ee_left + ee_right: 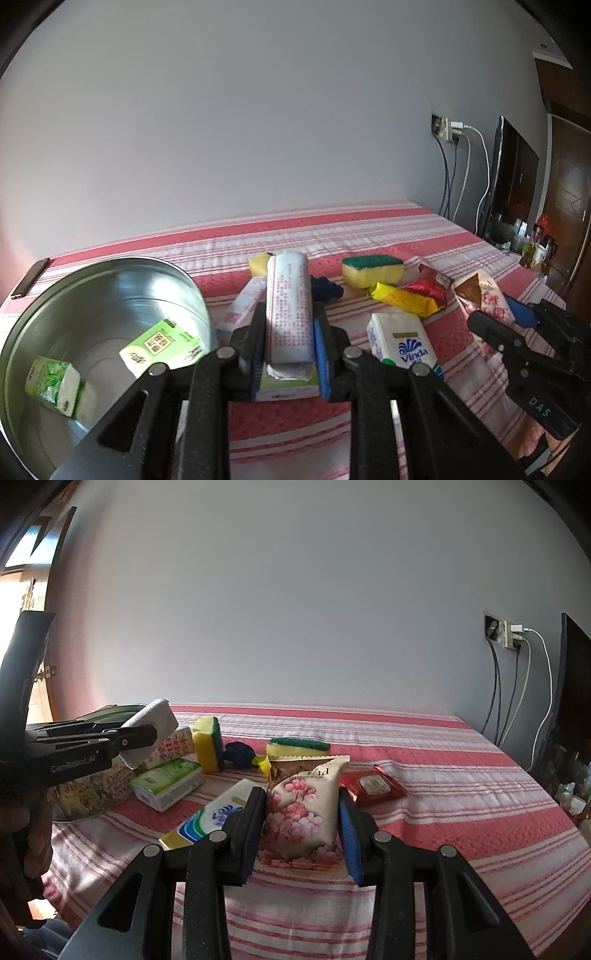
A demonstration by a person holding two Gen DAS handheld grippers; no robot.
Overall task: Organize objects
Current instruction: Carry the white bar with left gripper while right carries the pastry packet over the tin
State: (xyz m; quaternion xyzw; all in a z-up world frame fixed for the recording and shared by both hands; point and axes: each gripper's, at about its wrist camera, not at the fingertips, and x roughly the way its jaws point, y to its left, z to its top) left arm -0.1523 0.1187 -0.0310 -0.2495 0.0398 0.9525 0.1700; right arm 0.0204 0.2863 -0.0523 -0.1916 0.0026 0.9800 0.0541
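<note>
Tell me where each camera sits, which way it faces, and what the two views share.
Left wrist: on the left hand-held gripper, facing the wall across the striped bed; jaws clamp a white tissue pack, metal tin at left.
Right wrist: on the right hand-held gripper, same heading; jaws clamp a floral snack packet; a hand at left.
Shared: each sees the other gripper, the sponge and the Vinda pack.

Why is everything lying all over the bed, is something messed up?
Nothing looks spilled or broken. Packets and sponges, like the sponge, lie scattered on the striped bedspread, waiting for sorting. Two tissue packs already lie tilted in the metal tin.
</note>
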